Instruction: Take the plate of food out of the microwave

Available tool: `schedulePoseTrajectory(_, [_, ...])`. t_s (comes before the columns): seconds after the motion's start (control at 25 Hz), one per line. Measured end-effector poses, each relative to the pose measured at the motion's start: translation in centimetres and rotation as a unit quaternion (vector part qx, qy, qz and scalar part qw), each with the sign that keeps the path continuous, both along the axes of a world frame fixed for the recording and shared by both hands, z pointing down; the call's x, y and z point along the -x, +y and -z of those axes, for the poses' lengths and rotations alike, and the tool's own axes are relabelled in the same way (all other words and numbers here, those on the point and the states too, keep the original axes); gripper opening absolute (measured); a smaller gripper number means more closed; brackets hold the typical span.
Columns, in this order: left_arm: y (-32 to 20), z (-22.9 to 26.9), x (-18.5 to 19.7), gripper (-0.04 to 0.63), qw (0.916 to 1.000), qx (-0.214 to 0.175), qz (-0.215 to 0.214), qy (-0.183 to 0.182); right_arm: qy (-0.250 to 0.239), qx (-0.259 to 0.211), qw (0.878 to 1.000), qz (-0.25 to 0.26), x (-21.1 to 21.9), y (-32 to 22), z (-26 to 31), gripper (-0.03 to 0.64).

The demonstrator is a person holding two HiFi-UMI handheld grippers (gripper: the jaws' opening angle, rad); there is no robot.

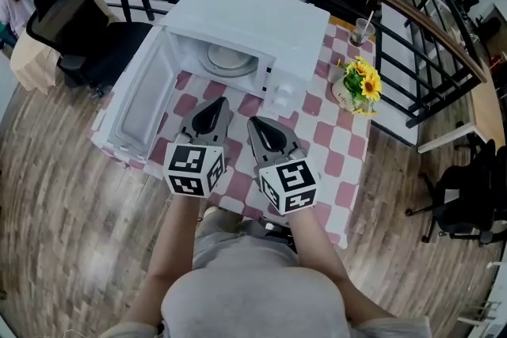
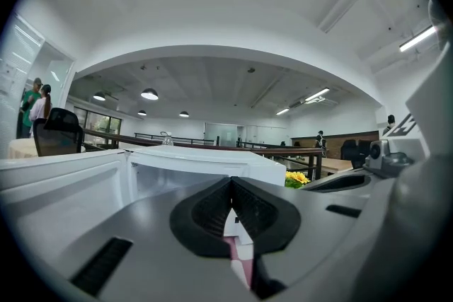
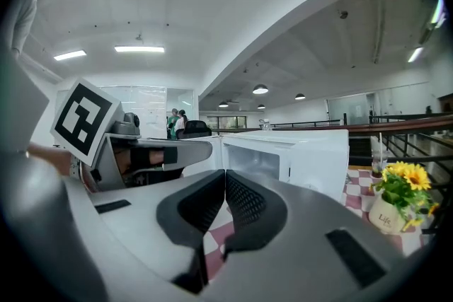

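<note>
A white microwave (image 1: pixel 253 20) stands on the red-and-white checked table (image 1: pixel 341 146) with its door (image 1: pixel 146 103) swung open to the left. Inside the cavity lies a white plate (image 1: pixel 231 59); no food shows on it from here. My left gripper (image 1: pixel 212 113) hovers over the table just in front of the opening, jaws shut and empty. My right gripper (image 1: pixel 265 132) sits beside it to the right, also shut with nothing held. The left gripper view shows the microwave (image 2: pixel 205 163) ahead; the right gripper view shows the microwave (image 3: pixel 283 152) and the left gripper (image 3: pixel 141 152) at its left.
A vase of yellow flowers (image 1: pixel 356 87) stands right of the microwave, seen too in the right gripper view as flowers (image 3: pixel 400 184). A cup with a straw (image 1: pixel 361 32) is at the far corner. A railing (image 1: pixel 428 20) curves behind the table; black chairs (image 1: pixel 75 20) stand at left.
</note>
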State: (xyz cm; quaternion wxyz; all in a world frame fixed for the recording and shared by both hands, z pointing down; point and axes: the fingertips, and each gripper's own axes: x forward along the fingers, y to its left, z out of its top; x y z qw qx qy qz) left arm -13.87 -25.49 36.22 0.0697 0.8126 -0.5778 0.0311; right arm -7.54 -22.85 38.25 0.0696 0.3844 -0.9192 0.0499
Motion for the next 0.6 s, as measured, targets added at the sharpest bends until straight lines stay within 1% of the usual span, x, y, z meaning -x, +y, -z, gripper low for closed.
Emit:
schedulePoseTrajectory(0.24, [-2.1,-1.3,2.2,0.002,0.999,0.029,-0.002,0.035,0.004,0.011,0.999,-0.034,0.8,-2.1,-0.6,0.025])
schedulePoseTrajectory(0.36, [-3.1,-2.2,2.8,0.002,0.9969,0.049,-0.022,0.058,0.004,0.017,0.999,-0.049,1.5,-3.1,-0.9,0.025])
schedulePoseTrajectory(0.44, [-3.7,-2.7,3.0,0.002,0.9955,0.058,-0.038,0.065,0.005,0.02,0.998,-0.059,2.0,-3.7,-1.1,0.025])
schedulePoseTrajectory(0.48, [-4.0,-3.0,3.2,0.002,0.9951,0.06,-0.04,0.067,0.005,0.023,0.998,-0.065,2.2,-4.0,-1.2,0.025])
schedulePoseTrajectory(0.6, [-5.3,-3.8,4.9,0.002,0.9943,0.07,-0.015,0.079,0.006,0.027,0.997,-0.076,2.9,-4.8,-1.6,0.025])
